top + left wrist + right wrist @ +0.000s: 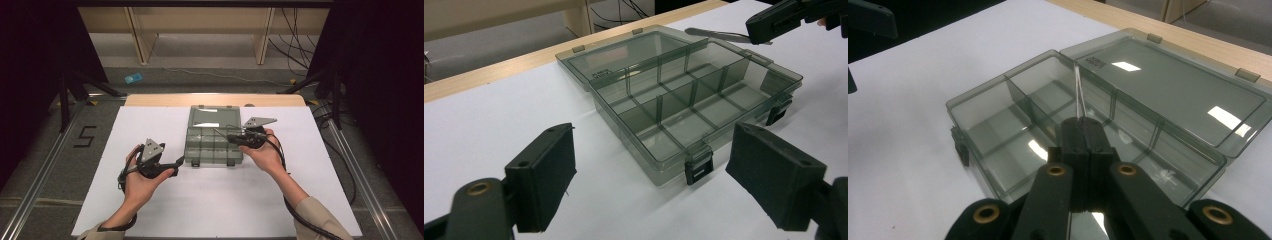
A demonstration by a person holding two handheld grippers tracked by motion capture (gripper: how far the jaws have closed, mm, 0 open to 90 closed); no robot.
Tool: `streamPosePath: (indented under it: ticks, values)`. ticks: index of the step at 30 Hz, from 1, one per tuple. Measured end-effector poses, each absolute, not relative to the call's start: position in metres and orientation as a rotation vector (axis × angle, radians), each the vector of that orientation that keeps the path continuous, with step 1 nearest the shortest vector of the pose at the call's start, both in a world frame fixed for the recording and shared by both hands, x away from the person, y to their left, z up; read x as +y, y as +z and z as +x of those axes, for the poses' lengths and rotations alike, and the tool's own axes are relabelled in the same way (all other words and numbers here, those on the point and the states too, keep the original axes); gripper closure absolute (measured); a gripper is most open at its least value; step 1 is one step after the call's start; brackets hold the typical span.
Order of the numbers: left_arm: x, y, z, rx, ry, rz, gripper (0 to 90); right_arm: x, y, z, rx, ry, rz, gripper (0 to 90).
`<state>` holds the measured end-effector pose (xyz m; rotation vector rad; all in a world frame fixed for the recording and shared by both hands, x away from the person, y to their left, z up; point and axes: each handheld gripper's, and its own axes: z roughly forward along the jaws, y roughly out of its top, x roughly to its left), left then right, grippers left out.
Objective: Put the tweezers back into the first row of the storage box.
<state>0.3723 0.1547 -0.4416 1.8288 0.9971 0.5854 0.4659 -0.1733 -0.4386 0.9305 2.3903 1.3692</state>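
High view: a smoky clear box (214, 136) lies on the white desk (150, 210) toward its far edge, about midway between the left and right edges. Its lid (212, 117) is swung flat open toward the far edge. The near part is split by dividers into several compartments, and 2 dark latches hang on its near wall.

The left gripper (176, 165), held in the left hand (141, 181), sits on the desk just left of the box's near left corner. In the left gripper view its jaws stand wide apart with nothing between them, and the box (684, 105) lies beyond them with a latch (698, 167) at its near corner.

The right gripper (231, 137), held in the right hand (267, 152), reaches in from the right over the right side of the box. In the right gripper view its jaws are pressed together on a thin metal strip, tweezers (1079, 95) by the look of them. They stick out ahead over the compartments (1048, 120), pointing toward the lid (1173, 95). In the left gripper view the tweezers (716, 34) show as a slim grey blade jutting from the right gripper (749, 28) above the box's far side. Whether their tip touches a divider cannot be told.
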Motion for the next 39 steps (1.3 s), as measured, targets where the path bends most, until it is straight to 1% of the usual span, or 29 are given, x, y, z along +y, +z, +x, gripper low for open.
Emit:
streamPosePath:
  ticks: [39]
  values:
    - [0.155, -0.442, 0.373, 0.994, 0.586, 1.831, 18.1, -0.176, -0.446, 0.479, 2.376, 1.367, 0.969, 90.0]
